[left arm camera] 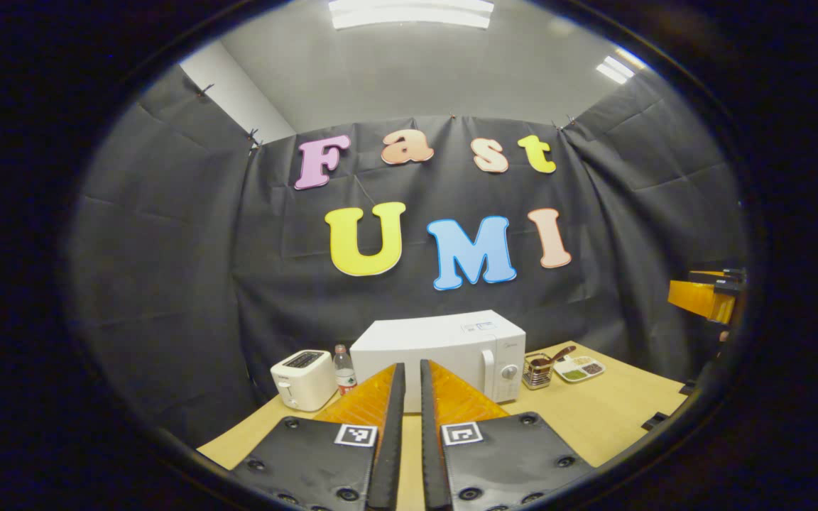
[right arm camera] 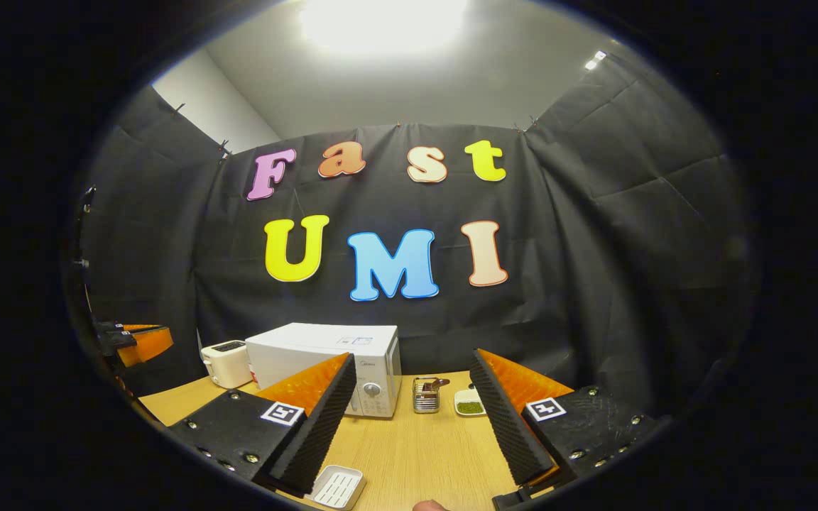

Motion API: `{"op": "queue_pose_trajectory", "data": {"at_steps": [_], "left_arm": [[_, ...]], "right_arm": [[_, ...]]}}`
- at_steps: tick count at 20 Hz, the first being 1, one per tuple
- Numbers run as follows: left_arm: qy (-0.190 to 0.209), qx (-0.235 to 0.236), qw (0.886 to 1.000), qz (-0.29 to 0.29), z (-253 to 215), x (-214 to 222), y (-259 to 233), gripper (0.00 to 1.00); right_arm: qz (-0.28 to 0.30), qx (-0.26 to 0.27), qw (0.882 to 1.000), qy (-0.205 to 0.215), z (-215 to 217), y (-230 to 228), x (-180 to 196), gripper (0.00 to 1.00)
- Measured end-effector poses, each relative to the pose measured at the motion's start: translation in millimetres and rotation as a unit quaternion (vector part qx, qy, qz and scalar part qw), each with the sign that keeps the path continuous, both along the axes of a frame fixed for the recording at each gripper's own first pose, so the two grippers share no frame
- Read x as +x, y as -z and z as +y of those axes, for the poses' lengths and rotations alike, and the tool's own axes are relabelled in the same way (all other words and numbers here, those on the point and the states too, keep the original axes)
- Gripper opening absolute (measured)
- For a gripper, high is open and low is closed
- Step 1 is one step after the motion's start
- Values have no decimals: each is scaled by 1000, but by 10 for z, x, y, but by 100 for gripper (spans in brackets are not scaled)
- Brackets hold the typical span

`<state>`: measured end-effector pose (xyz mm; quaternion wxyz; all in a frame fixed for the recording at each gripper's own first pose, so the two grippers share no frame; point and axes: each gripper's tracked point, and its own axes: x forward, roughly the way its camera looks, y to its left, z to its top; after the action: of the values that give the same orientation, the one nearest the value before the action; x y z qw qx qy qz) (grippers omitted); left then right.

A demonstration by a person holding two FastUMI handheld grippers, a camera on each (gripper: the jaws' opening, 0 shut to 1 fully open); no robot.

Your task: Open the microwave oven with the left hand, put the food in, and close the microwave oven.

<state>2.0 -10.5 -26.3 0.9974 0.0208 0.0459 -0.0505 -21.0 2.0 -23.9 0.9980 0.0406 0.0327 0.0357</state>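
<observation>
The white microwave (left arm camera: 462, 351) stands at the back of the wooden table (left arm camera: 593, 415), door closed, handle and dials on its right side. My left gripper (left arm camera: 412, 365) points straight at it from some way back, shut, with nothing between its fingers. In the right gripper view the microwave (right arm camera: 324, 341) sits left of centre. My right gripper (right arm camera: 411, 358) hangs over the table with its fingers wide apart and nothing in them. A divided dish (left arm camera: 579, 369) with green and brown food lies right of the microwave, also as the dish (right arm camera: 469, 403).
A white toaster (left arm camera: 302, 380) and a small bottle (left arm camera: 343, 369) stand left of the microwave. A wire basket (left arm camera: 537, 372) holding a spoon sits between microwave and dish. A small white ribbed tray (right arm camera: 338, 487) lies near the front edge. The other gripper (right arm camera: 135, 341) shows far left.
</observation>
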Motion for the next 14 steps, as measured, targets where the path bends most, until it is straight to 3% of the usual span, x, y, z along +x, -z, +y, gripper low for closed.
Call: {"op": "queue_pose_trajectory", "data": {"at_steps": [1, 2, 3, 7, 8, 10, 14], "left_arm": [[2, 0, 1000, 0, 29, -9, -6, 34], [2, 0, 1000, 0, 55, -28, -22, 40], [0, -2, 1000, -4, 101, -30, -42, 55], [1, -11, 1000, -17, 208, -83, -110, 93], [0, -12, 1000, -19, 227, -78, -120, 89], [-9, -12, 1000, -20, 318, -70, -104, 97], [-18, -21, 999, -25, 413, -79, -131, 96]], "right_arm": [[0, -5, 1000, 1, 35, 8, -18, 98], [1, -9, 1000, 0, 71, 26, -40, 98], [0, -10, 1000, -2, 119, 18, -65, 98], [-7, -14, 1000, -4, 228, -51, -69, 98], [-9, -15, 1000, -4, 255, -71, -71, 98], [-14, -15, 1000, -4, 295, -107, -62, 98], [-16, -13, 1000, -4, 346, -149, -71, 98]]}}
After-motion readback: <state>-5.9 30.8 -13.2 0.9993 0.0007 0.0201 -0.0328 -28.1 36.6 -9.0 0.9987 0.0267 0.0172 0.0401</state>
